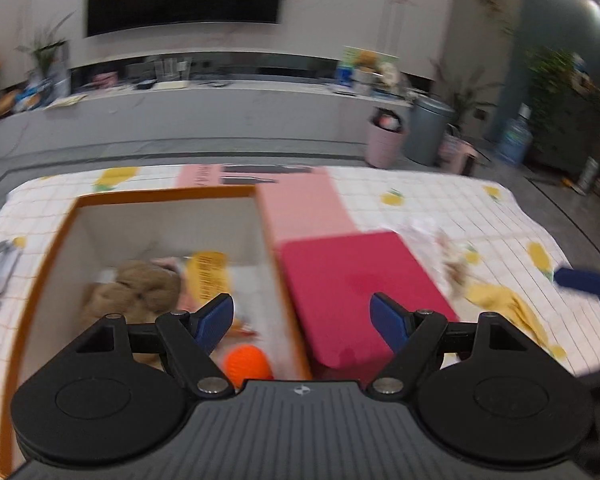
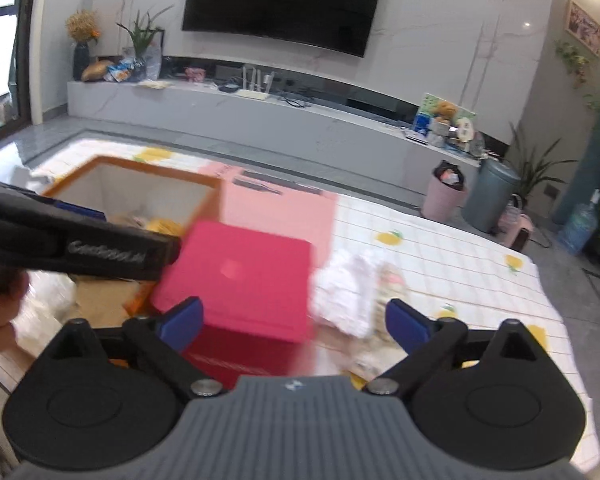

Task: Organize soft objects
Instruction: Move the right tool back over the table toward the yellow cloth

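Note:
An open orange-rimmed box [image 1: 160,196] stands on the tablecloth; it holds a brown plush toy [image 1: 136,292], an orange ball [image 1: 247,364] and a yellow tag. My left gripper [image 1: 302,318] is open and empty above the box's right wall. A yellow cloth [image 1: 500,300] and a white and beige soft toy [image 1: 452,256] lie right of the red box [image 1: 360,292]. My right gripper [image 2: 294,320] is open and empty, over the red box [image 2: 244,276] and the white fluffy toy [image 2: 348,284]. The box also shows in the right wrist view [image 2: 132,172], partly hidden by the left gripper's body [image 2: 80,244].
A pink flat box [image 1: 300,200] lies behind the red one. The checked tablecloth with lemon prints [image 2: 440,240] covers the low surface. A TV console, pink bin [image 2: 444,196] and grey bin [image 2: 488,196] stand beyond on the floor.

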A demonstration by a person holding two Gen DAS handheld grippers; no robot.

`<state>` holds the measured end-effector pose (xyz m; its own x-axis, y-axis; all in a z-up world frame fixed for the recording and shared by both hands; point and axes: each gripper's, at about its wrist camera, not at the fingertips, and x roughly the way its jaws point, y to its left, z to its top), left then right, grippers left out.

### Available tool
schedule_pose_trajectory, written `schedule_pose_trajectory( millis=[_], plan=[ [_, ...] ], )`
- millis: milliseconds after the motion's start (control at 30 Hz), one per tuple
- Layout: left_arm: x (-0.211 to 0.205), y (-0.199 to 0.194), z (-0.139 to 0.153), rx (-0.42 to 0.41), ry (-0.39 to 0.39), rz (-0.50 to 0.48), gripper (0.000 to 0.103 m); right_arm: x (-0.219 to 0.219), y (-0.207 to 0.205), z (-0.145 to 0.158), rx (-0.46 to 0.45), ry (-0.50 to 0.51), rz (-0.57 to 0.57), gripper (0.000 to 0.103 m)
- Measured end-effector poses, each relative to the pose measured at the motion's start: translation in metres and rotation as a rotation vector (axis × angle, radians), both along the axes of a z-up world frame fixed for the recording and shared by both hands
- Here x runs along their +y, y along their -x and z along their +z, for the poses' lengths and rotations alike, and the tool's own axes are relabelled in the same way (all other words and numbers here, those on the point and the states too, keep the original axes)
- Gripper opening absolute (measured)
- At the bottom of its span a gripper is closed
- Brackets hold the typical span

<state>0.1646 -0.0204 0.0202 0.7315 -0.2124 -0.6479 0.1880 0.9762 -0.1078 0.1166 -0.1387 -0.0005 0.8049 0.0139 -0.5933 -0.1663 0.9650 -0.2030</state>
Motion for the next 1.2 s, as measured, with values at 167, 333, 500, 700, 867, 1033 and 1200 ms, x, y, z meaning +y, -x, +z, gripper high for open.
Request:
schedule_pose_trajectory(
  millis=[167,333,500,700,867,1033,1200],
  plan=[
    [-0.023,0.011,-0.008,-0.012,-0.068,-0.041,0.091,-0.043,0.008,-0.013,0.04,-0.008,-0.053,0.1],
    [-0.036,0.017,-0.016,-0.011,-0.091,-0.074,0.091,-0.091,0.004,-0.038,0.1,-0.167,-0.173,0.1],
    [-0.043,0.025,-0.023,-0.02,-0.092,-0.098,0.091,-0.124,-0.008,-0.061,0.209,-0.159,-0.24,0.1],
    [-0.063,0.03,-0.028,-0.042,-0.152,-0.143,0.091,-0.157,-0.038,-0.071,0.213,-0.178,-0.286,0.1],
    [-0.087,0.034,-0.03,-0.038,-0.183,-0.178,0.091,-0.17,-0.073,-0.094,0.207,-0.154,-0.329,0.1],
    [-0.108,0.035,-0.03,-0.025,-0.112,-0.251,0.091,-0.189,-0.103,-0.117,0.256,-0.121,-0.387,0.1],
    [-0.144,0.036,-0.036,-0.032,-0.123,-0.316,0.091,-0.21,-0.124,-0.134,0.297,-0.251,-0.429,0.1]
  ],
)
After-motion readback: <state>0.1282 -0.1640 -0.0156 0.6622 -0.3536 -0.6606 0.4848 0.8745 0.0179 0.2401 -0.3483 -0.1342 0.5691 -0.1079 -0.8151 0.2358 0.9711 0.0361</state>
